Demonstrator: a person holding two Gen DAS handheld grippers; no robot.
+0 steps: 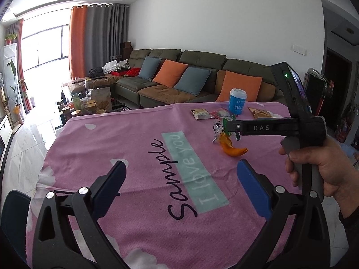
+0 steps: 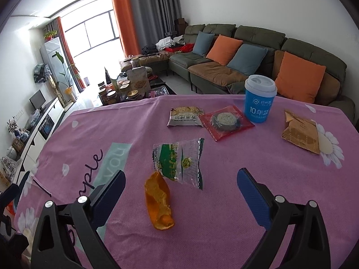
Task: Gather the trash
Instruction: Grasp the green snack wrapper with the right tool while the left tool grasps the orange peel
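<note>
- Left gripper [image 1: 180, 188] released, jaws spread wide and empty above the pink tablecloth [image 1: 139, 157], over the "Sample I love you" print, well short of the blue paper cup [image 1: 237, 101].
- Right gripper [image 2: 180, 192] also released, nothing between its blue pads [image 2: 253, 199]; seen side-on from the left wrist view, gripped by the right hand [image 1: 318, 168], on the near side of the cup.
- Orange peel [image 2: 158, 204] lying flat on the cloth between the open right fingers, nearest the camera and farthest from the cup.
- Green-and-clear wrapper [image 2: 179, 161] touching the peel's far end, between peel and cup.
- Red cookie packet [image 2: 225, 122] just beside the cup's left, overlapping a silver cracker packet [image 2: 185, 116] further left.
- Brown torn wrapper [image 2: 300, 132] to the cup's right, apart from it.
- Sofa with orange and blue cushions [image 2: 246, 44] beyond the cup.
</note>
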